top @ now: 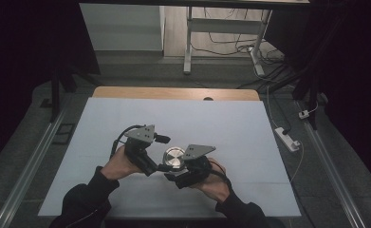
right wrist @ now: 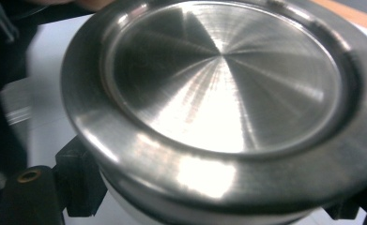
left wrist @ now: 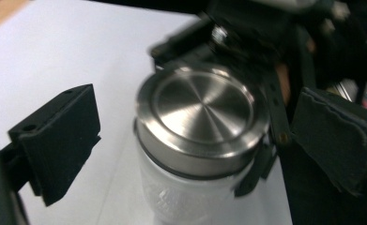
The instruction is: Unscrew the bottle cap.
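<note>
A jar with a brushed steel lid (top: 174, 157) and a frosted white body (left wrist: 172, 197) stands at the near middle of the white table top (top: 230, 128). My right gripper (top: 176, 173) comes in from the right and is shut on the jar just under the lid; its black pads (right wrist: 80, 185) press on the body on both sides. My left gripper (top: 163, 153) comes in from the left at lid height. Its jaws stand wide on either side of the lid (left wrist: 202, 110), and both pads (left wrist: 59, 140) are apart from it.
A person's hands in dark sleeves (top: 86, 197) come in from the near edge. A strip of bare wood (top: 173, 93) runs along the table's far edge. On the floor lie a white power strip (top: 287, 138) at the right and cables behind, near white desk legs (top: 189, 42).
</note>
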